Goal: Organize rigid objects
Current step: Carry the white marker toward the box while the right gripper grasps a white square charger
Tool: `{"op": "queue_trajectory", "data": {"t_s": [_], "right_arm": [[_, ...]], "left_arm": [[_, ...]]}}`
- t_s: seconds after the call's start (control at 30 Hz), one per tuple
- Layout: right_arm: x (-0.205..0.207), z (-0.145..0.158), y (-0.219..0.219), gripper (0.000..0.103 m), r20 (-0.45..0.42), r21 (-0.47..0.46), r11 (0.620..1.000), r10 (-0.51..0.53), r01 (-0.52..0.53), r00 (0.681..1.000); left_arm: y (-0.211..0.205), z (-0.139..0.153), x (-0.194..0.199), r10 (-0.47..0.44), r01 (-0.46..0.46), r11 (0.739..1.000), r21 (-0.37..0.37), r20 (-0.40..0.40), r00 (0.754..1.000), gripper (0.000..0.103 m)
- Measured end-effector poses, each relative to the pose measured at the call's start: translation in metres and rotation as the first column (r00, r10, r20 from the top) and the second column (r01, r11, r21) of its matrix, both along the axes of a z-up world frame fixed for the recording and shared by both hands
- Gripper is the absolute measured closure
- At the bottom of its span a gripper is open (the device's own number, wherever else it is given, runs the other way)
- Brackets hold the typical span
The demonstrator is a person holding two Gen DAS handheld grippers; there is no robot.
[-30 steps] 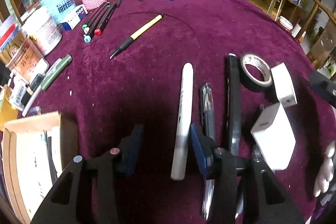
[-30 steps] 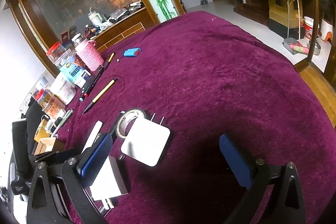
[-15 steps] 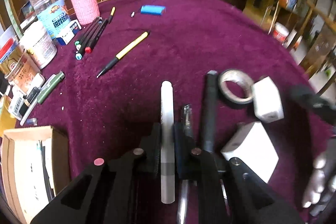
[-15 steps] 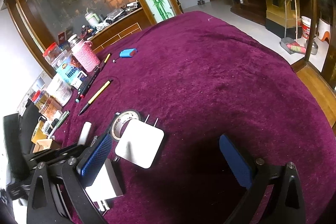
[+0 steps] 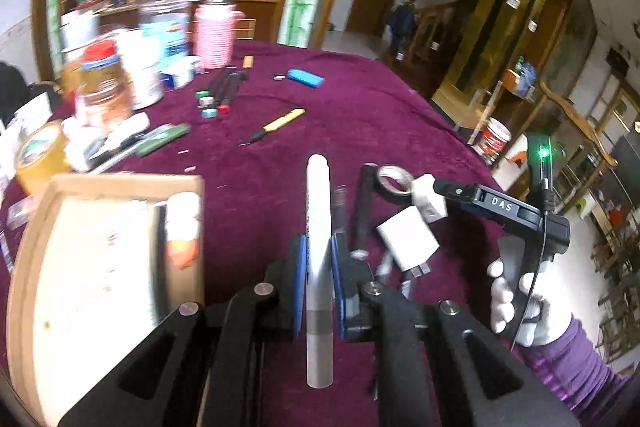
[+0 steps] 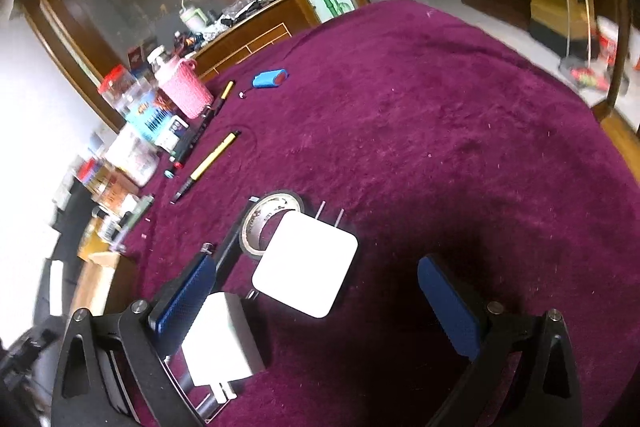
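Note:
My left gripper (image 5: 318,259) is shut on a white marker pen (image 5: 318,227) and holds it lifted above the maroon tablecloth (image 5: 360,115). An open cardboard box (image 5: 100,267) lies just left of it. A black pen (image 5: 362,207), a roll of black tape (image 5: 394,183) and two white chargers (image 5: 408,237) lie to the right. My right gripper (image 6: 320,303) is open and empty, hovering over a square white charger (image 6: 306,269), with a second charger (image 6: 220,339) by its left finger and the tape roll (image 6: 268,215) behind.
Jars, a pink-sleeved bottle (image 5: 214,35) and boxes crowd the table's left edge. A bundle of markers (image 5: 222,93), a yellow pen (image 5: 276,125), a green pen (image 5: 160,141) and a blue lighter (image 5: 306,79) lie farther back. The table's edge drops off at the right.
My left gripper closed on the white marker, lifted it off the cloth and swung left toward the cardboard box. The right gripper stayed open over the chargers.

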State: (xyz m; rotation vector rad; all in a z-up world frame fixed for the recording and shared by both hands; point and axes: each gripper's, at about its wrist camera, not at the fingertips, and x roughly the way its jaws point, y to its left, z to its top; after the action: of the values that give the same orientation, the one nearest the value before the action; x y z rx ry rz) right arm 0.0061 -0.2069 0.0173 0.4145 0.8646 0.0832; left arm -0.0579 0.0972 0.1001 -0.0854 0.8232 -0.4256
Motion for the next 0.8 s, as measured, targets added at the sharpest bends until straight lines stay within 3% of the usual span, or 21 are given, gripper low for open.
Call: {"op": "queue_trajectory", "data": {"t_s": [0.07, 0.17, 0.33, 0.5, 0.63, 0.8], "right_arm": [[0.008, -0.007, 0.006, 0.015, -0.046, -0.021, 1.0, 0.012, -0.013, 0.999], [0.014, -0.008, 0.011, 0.043, -0.063, -0.032, 0.999, 0.016, -0.018, 0.998], [0.002, 0.001, 0.009, 0.046, -0.075, -0.002, 1.0, -0.011, 0.01, 0.997], [-0.017, 0.034, 0.023, 0.045, -0.019, 0.011, 1.0, 0.029, -0.028, 0.999], [-0.02, 0.062, 0.067, 0.045, 0.018, 0.03, 0.99, 0.14, -0.14, 0.99], [-0.006, 0.072, 0.153, 0.045, 0.012, 0.104, 0.943, 0.318, -0.317, 0.948]], "left_arm": [[0.021, -0.001, -0.003, 0.037, -0.037, 0.999, -0.001, -0.004, 0.999, 0.091], [0.053, -0.003, -0.008, 0.094, -0.094, 0.995, -0.016, -0.01, 0.995, 0.091], [0.102, -0.008, -0.02, 0.166, -0.166, 0.986, -0.025, -0.01, 0.986, 0.091], [0.144, -0.017, -0.016, 0.233, -0.233, 0.972, -0.013, -0.027, 0.972, 0.091], [0.166, -0.022, -0.001, 0.264, -0.265, 0.964, -0.003, -0.047, 0.963, 0.091], [0.177, -0.033, 0.026, 0.274, -0.274, 0.962, 0.011, -0.085, 0.958, 0.091]]}}
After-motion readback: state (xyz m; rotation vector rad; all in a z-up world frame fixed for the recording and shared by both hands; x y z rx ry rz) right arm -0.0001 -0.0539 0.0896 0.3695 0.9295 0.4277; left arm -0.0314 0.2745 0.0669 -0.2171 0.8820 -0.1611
